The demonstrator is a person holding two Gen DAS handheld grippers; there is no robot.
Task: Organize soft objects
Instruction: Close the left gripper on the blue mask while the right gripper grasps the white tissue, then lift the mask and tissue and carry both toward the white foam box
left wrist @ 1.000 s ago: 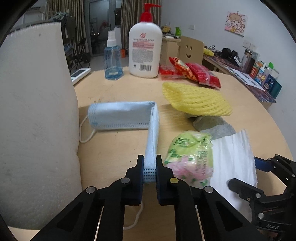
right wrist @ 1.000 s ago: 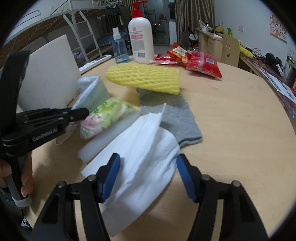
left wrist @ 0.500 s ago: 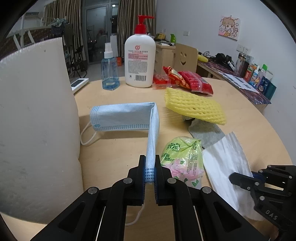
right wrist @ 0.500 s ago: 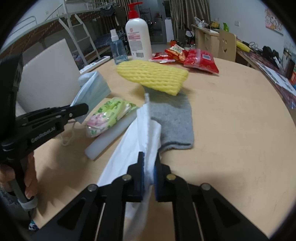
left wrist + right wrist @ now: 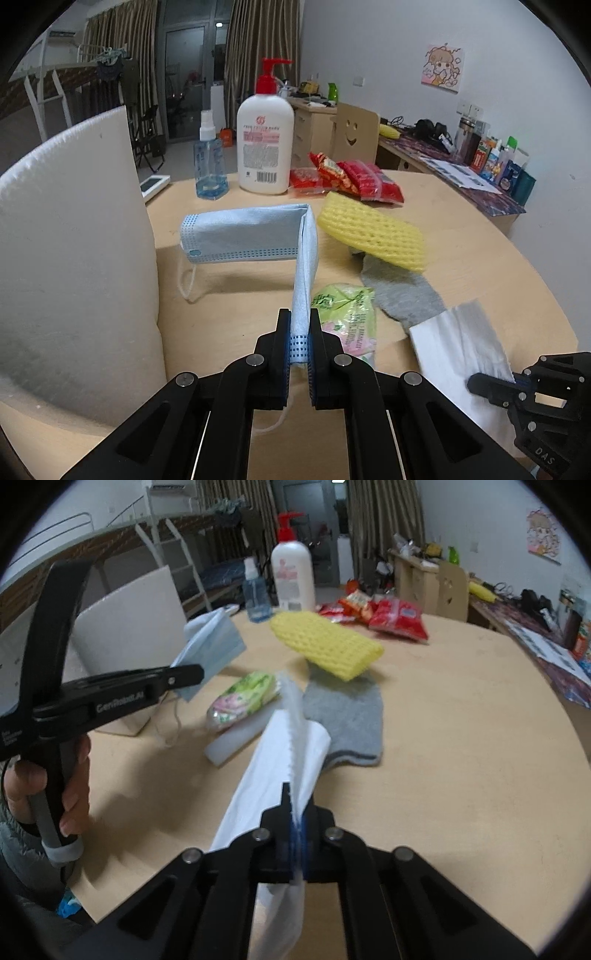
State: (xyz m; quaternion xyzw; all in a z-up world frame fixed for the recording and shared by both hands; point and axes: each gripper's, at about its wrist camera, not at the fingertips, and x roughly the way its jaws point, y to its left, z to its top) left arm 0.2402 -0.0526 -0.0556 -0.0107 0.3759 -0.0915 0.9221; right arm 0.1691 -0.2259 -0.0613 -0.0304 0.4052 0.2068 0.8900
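You are pinching one end of the blue face mask [image 5: 255, 232] in the left tongs [image 5: 299, 341], pads pressed onto its edge, and the rest of it is trailing up off the counter [image 5: 461, 240] toward the white foam board [image 5: 70, 266]. You are also pinching the white tissue [image 5: 273, 760] in the right tongs [image 5: 295, 834], with its far end draping toward the grey sock [image 5: 347, 720]. Judging from this, you are lifting both pieces clear, so be raising them slowly and keeping each grip firm, since thin material slips easily. Be watching the mask's ear loop [image 5: 186, 280] dangling near the green tissue packet [image 5: 347, 314]. Farther off, the yellow foam net [image 5: 373, 232] is lying over the sock, waiting its turn.
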